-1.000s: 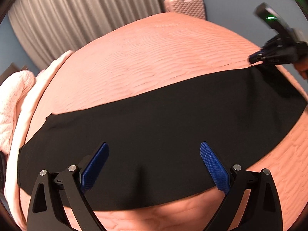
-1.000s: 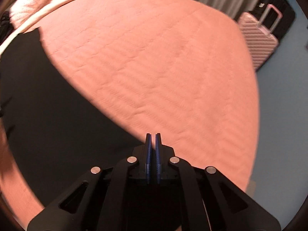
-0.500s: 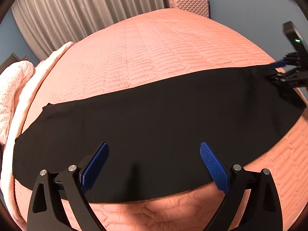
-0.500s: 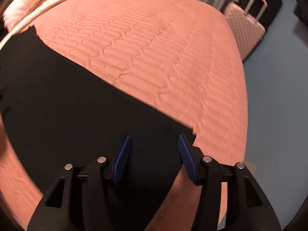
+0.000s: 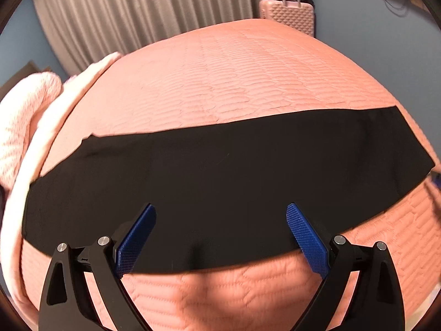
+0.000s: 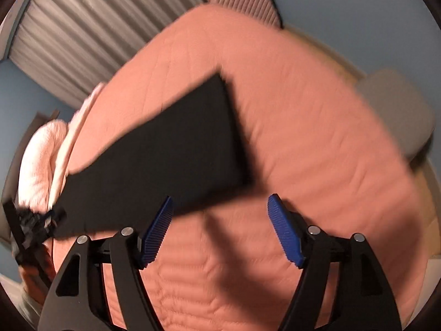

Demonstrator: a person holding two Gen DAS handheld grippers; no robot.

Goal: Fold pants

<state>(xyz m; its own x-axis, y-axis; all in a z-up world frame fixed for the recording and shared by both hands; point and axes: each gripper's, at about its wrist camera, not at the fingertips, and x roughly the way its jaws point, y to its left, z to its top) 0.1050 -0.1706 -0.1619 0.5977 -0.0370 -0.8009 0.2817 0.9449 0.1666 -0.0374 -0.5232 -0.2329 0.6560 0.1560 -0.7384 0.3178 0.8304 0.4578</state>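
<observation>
Black pants (image 5: pixel 220 171) lie flat across the pink bedspread (image 5: pixel 234 77).

Black pants (image 5: pixel 220 171), quilted salmon-pink bedspread (image 5: pixel 248 77)

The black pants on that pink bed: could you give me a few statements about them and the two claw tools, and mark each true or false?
1. The black pants lie flat in one long strip on the pink quilted bedspread. True.
2. The left gripper is clamped on the pants. False: its blue fingers stand wide apart with nothing between them.
3. The right gripper is open and holds nothing. True.
4. A pink suitcase stands beyond the far edge of the bed. True.
5. The pants are folded into a small square. False: they are stretched out long across the bed.
</observation>
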